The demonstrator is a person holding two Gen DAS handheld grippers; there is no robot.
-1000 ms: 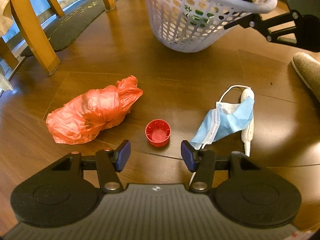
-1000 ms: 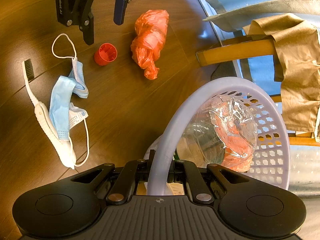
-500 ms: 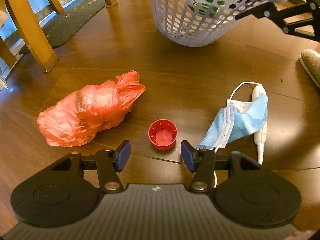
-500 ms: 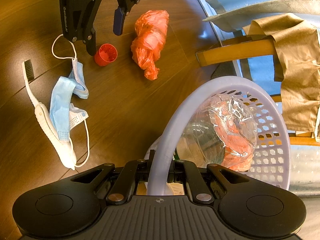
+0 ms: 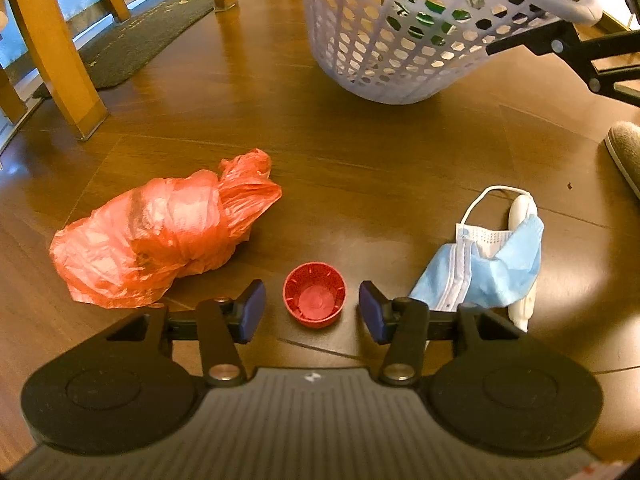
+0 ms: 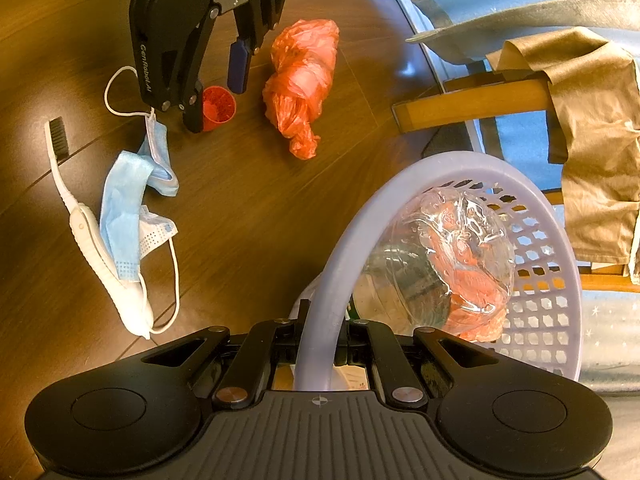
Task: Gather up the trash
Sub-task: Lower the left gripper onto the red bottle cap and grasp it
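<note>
A red bottle cap lies open side up on the wooden floor, right between the blue pads of my open left gripper. A crumpled red plastic bag lies to its left. To the right, a blue face mask is draped over a white toothbrush. My right gripper is shut on the rim of a lavender perforated basket, which holds a crushed clear plastic bottle. The right wrist view shows the left gripper straddling the cap, with the bag, mask and toothbrush nearby.
Wooden chair legs and a dark mat are at the back left. A slipper shows at the right edge. A chair with tan cloth stands beside the basket. The basket hangs just above the floor beyond the trash.
My left gripper has moved forward and down, so the red cap now sits between its open pads. The right gripper and basket have stayed put.
</note>
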